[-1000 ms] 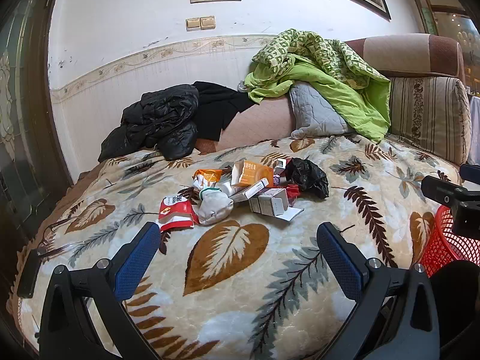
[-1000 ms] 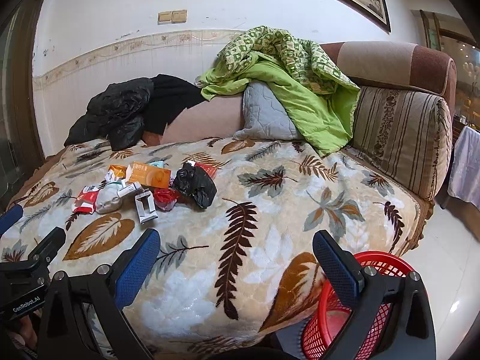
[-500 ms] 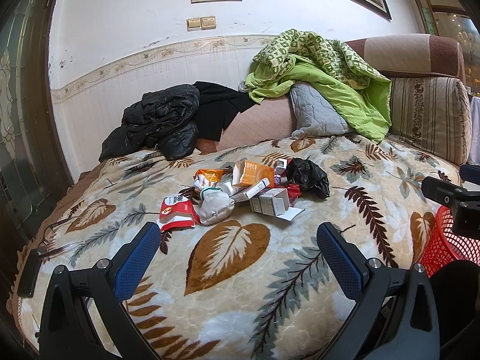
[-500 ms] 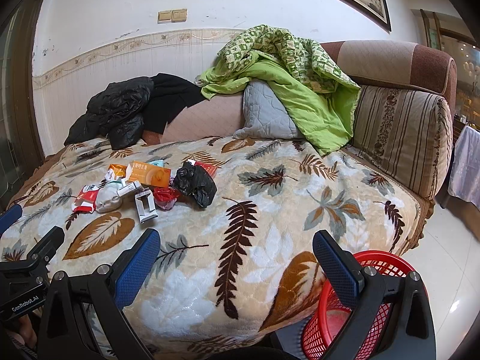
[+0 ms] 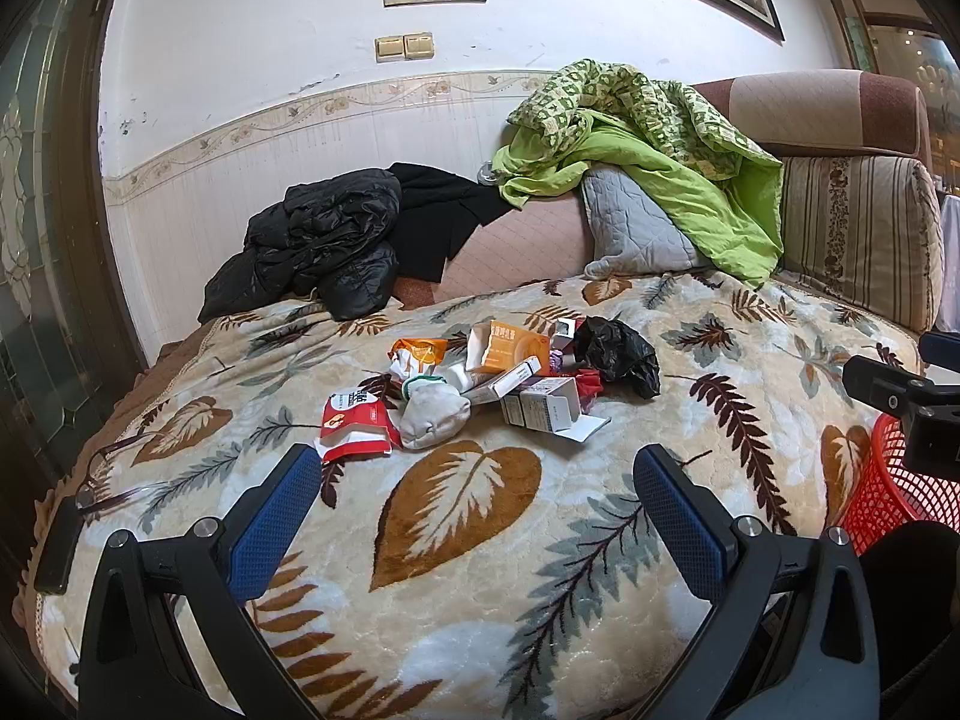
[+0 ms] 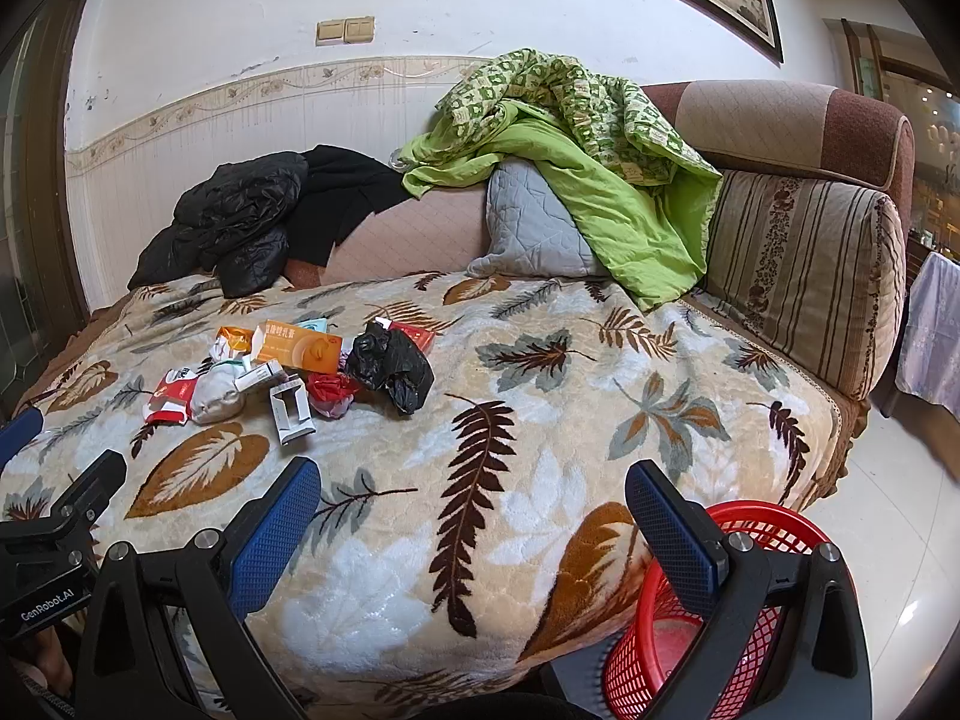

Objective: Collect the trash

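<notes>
Trash (image 5: 480, 384) lay heaped mid-bed on the blanket (image 5: 456, 540), well apart from both grippers (image 5: 477, 498) (image 6: 474, 504), whose fingers stood apart and empty; overlapping wrappers could snag together, spilling short of the basket (image 6: 750, 648).

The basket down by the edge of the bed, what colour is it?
Red: the basket is open plastic mesh, shown best in the right wrist view.

Black jacket (image 5: 318, 240), green quilt (image 5: 648, 144), grey pillow (image 5: 630, 228), leaf-patterned blanket (image 5: 456, 540)
</notes>
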